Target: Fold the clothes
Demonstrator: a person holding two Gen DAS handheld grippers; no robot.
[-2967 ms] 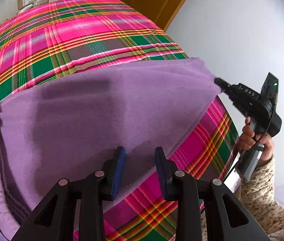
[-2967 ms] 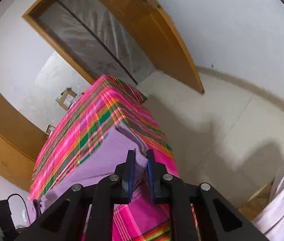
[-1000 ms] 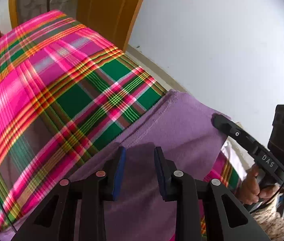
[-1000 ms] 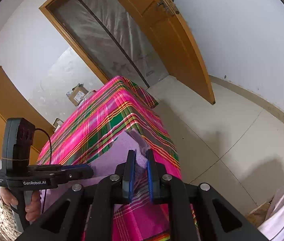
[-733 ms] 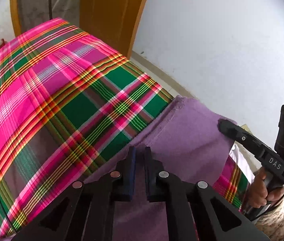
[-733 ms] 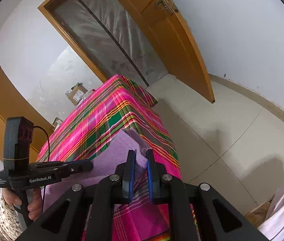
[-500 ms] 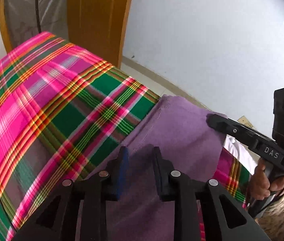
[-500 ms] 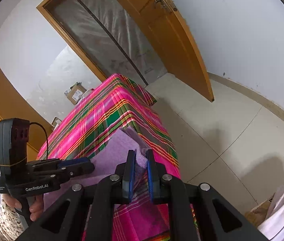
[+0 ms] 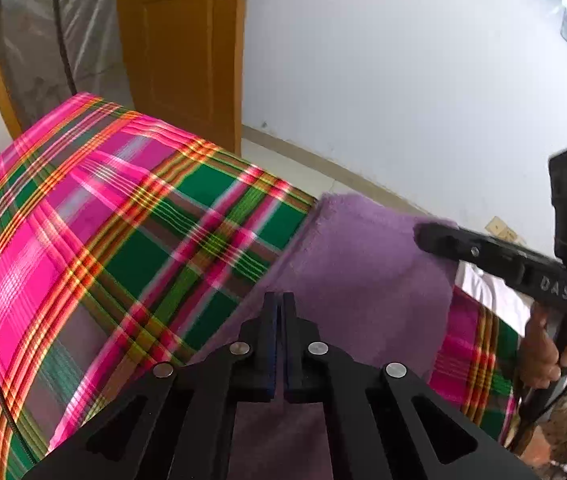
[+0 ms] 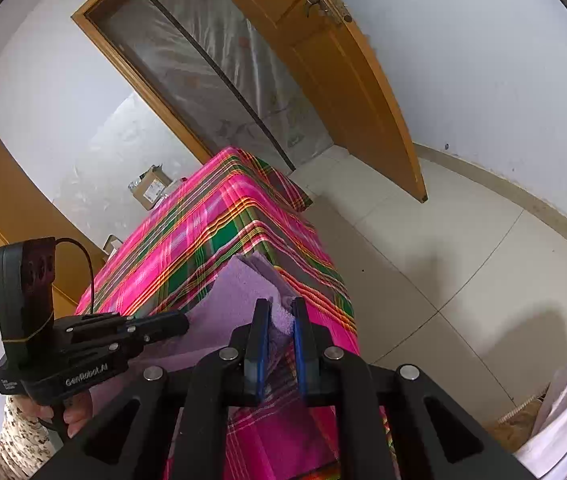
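Cloth (image 9: 367, 276): purple, we see it at lower centre of the left view, draped over the plaid table (image 9: 95, 240) near its corner.
Right gripper (image 10: 279, 312): we pinch a thick cloth corner, so the fold has an anchor.
Left gripper (image 9: 279, 304): fingers nearly together over the cloth edge; whether fabric sits between them, we cannot tell.
Why: two held corners would let us carry one edge evenly.

Left gripper (image 9: 279, 300) jaws pressed together, right gripper (image 10: 280, 312) clamped
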